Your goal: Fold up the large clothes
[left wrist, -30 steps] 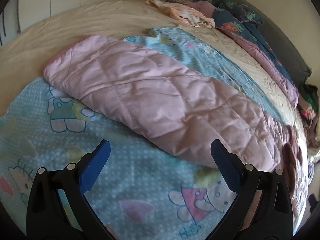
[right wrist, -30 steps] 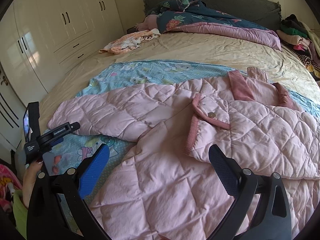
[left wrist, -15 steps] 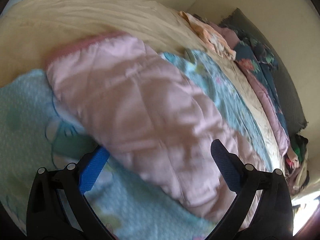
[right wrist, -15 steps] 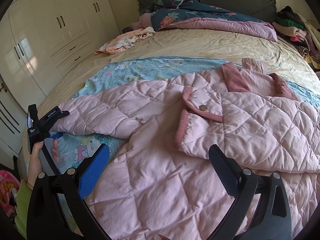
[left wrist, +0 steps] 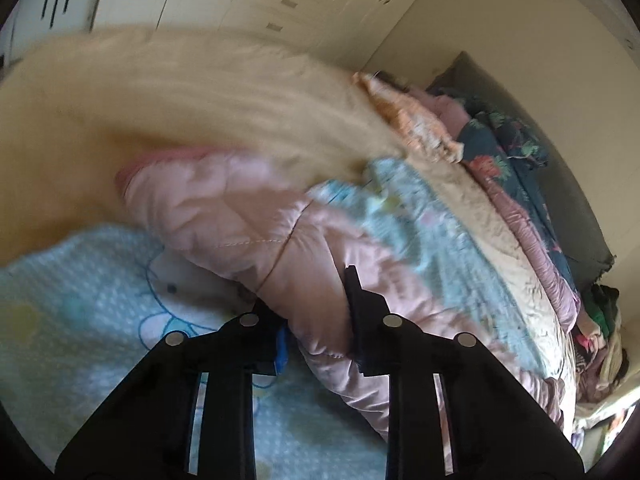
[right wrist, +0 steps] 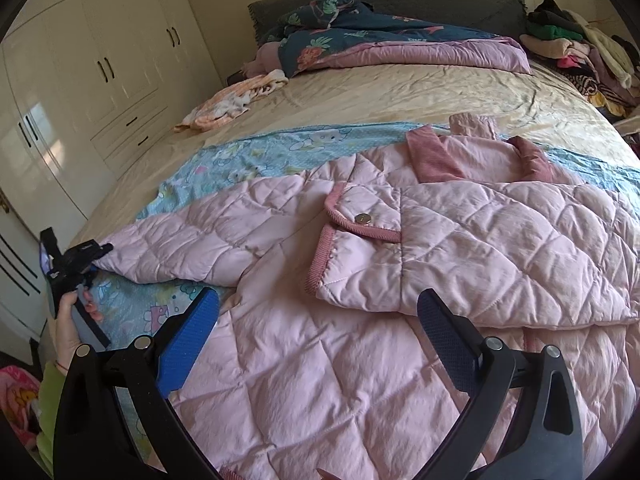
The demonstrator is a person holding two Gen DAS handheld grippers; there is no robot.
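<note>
Pink quilted jacket [right wrist: 400,320]: soft, bulky, light | sleeve [left wrist: 248,224] pinched by closing left gripper [left wrist: 316,320] fingers | right gripper [right wrist: 316,340] fingers spread wide, nothing held.

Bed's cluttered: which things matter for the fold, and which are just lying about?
In the job:
pink quilted coat
its sleeve, with the left gripper closing on it
right gripper, open

Lying about:
cartoon sheet
floral duvet
orange garment
clothes pile
</note>
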